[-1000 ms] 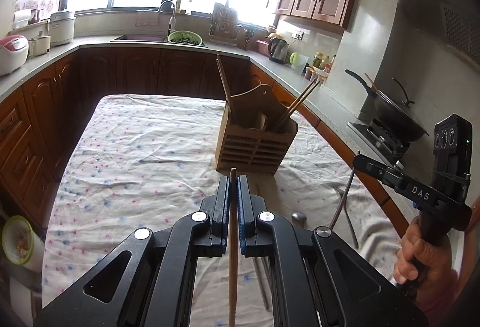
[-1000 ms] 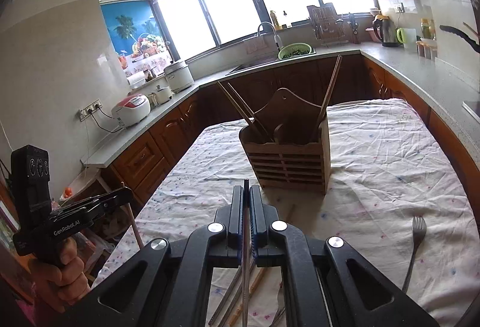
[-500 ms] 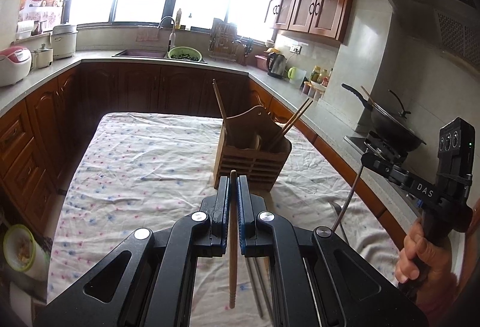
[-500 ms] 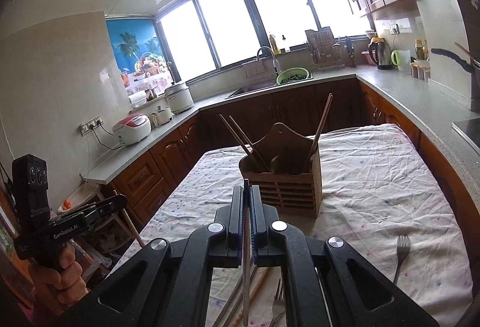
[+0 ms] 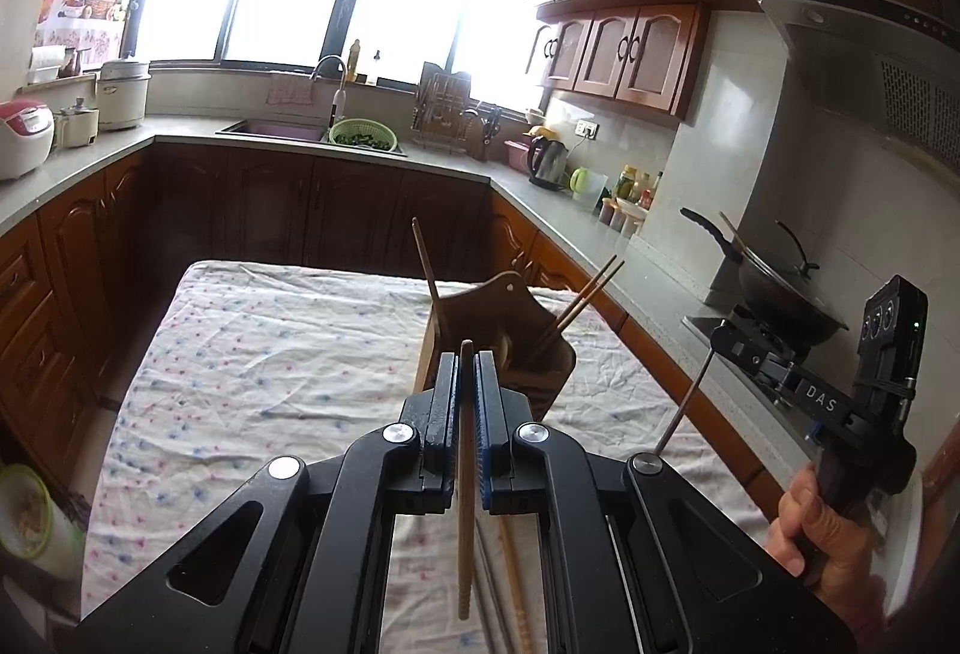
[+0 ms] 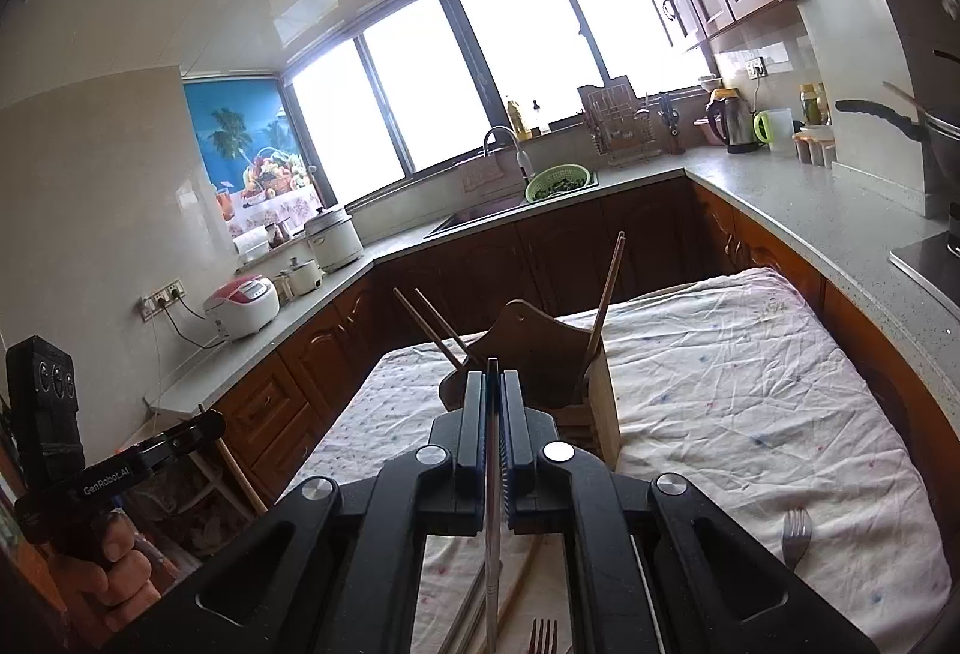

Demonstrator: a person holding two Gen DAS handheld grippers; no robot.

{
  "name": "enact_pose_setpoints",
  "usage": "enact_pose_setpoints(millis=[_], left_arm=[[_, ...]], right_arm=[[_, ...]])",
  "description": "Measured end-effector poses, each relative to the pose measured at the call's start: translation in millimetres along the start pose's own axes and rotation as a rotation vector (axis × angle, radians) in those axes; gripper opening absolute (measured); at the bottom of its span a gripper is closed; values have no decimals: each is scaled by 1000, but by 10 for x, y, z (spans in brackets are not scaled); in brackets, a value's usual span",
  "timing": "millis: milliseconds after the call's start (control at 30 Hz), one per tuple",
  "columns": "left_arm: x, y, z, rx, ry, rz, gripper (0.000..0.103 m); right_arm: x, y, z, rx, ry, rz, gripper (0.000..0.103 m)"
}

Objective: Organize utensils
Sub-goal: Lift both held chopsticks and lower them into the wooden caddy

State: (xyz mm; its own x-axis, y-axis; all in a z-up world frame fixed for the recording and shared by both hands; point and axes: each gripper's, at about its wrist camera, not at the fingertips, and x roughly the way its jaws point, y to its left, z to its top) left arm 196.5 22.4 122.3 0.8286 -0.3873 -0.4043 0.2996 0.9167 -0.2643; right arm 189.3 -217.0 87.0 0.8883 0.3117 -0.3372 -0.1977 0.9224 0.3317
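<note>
My left gripper (image 5: 466, 363) is shut on a wooden chopstick (image 5: 465, 534) that hangs down between its jaws above the table. My right gripper (image 6: 493, 381) is shut on a thin metal chopstick (image 6: 492, 552), also lifted off the cloth. The wooden utensil holder (image 5: 480, 303) stands just beyond both grippers with several chopsticks leaning in it; the right wrist view shows the same holder (image 6: 600, 402). In the left wrist view the right gripper (image 5: 717, 339) is at the far right, its metal chopstick (image 5: 681, 408) slanting down.
More chopsticks (image 5: 513, 576) lie on the flowered tablecloth (image 5: 270, 354) below the grippers. One fork (image 6: 795, 534) lies at the right and another fork (image 6: 543, 636) at the near edge. Counters, a sink (image 6: 480, 219) and a wok (image 5: 774, 288) surround the table.
Both grippers have risen with their chopsticks held. The holder and table now sit lower in both views, and the wooden chopstick's lower end hangs free.
</note>
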Motion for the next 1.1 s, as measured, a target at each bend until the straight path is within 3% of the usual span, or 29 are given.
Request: enact_pose_setpoints(millis=[433,600,767,1100], left_arm=[[462,-89,878,-32,-205,-24,4],[729,-43,1076,-55,-266,15,4],[1065,126,1028,-116,-288,81,4],[1600,398,582,-204,-193,130,4]], right_arm=[[299,-66,711,-27,-223,-50,4],[481,-106,891,-39,-270,-80,4],[701,-213,858,-32,-286,-107,4],[1013,-437,402,15,-250,-156,4]])
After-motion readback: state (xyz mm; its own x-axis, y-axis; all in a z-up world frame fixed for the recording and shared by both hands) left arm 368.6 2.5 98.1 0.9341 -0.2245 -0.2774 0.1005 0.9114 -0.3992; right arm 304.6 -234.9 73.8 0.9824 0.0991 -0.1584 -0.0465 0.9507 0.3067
